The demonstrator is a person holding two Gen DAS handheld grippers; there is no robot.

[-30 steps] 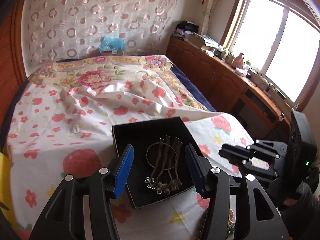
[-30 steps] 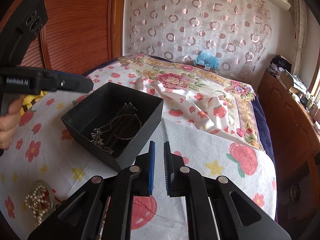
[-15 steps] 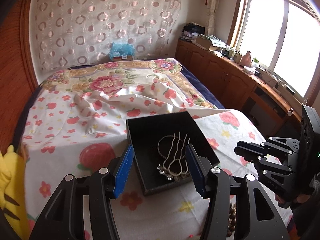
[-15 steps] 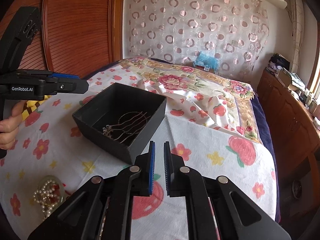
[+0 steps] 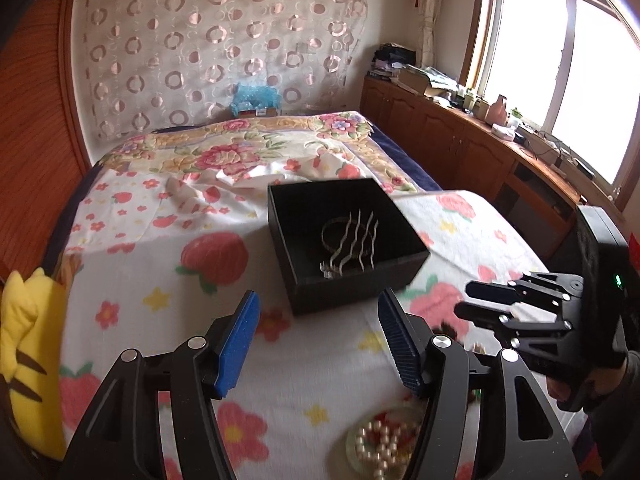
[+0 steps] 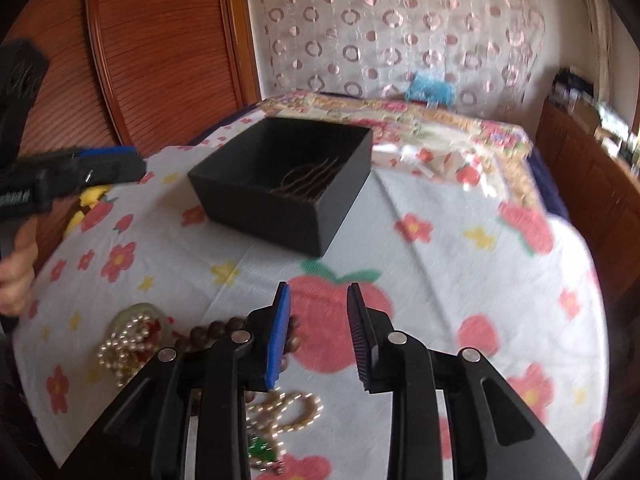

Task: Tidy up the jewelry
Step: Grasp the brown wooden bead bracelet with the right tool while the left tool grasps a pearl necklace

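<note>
A: Left gripper (image 5: 316, 340), lower centre of its own view: jaws wide, just been opening further, nothing between them; only flowered bedsheet (image 5: 304, 364) shows in the gap.

B: Right gripper (image 6: 318, 336), bottom centre of its view: jaws partly apart, just been opening, empty; a brown bead string (image 6: 208, 332) lies just left of its left pad.

A: Black box (image 5: 344, 240), centre of the left view, sits on the sheet; wavy metal hairpins (image 5: 352, 246) and a ring-shaped bangle (image 5: 334, 234) inside.

B: Pearl strand (image 6: 128, 340) on a pale green disc (image 6: 138, 314), lower left of the right view; second pearl strand (image 6: 288, 410) at the bottom, partly behind the gripper; all outside the box.
</note>
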